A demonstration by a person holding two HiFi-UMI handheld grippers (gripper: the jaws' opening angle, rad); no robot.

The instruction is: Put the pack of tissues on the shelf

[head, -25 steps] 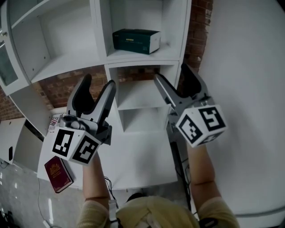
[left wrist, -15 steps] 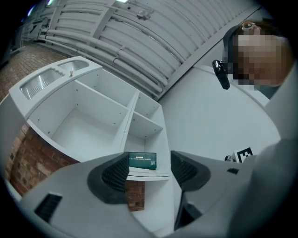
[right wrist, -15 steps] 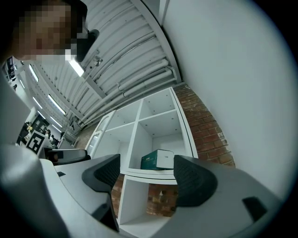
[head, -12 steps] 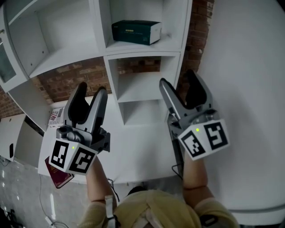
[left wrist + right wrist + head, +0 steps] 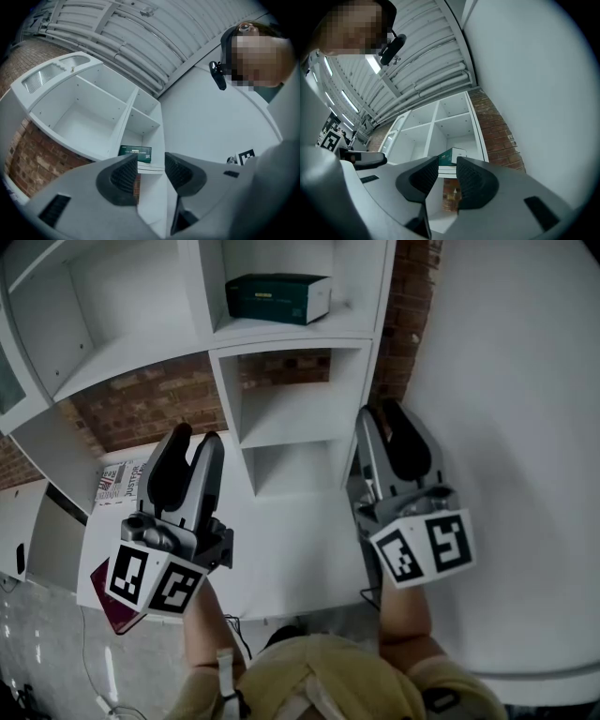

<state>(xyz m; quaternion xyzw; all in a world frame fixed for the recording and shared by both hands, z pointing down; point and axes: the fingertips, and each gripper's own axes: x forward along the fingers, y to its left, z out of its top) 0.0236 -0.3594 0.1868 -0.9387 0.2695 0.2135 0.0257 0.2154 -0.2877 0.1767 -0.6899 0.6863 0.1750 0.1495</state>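
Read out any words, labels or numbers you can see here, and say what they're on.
No text is readable.
Pack of tissues on the shelf: label print too small.
Leaflet on the table: print too blurred.
Red book: cover mostly hidden.

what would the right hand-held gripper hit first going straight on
The right hand-held gripper, whose jaws have just been closing on nothing, probably meets the shelf board under the tissue pack first; depth is unclear.
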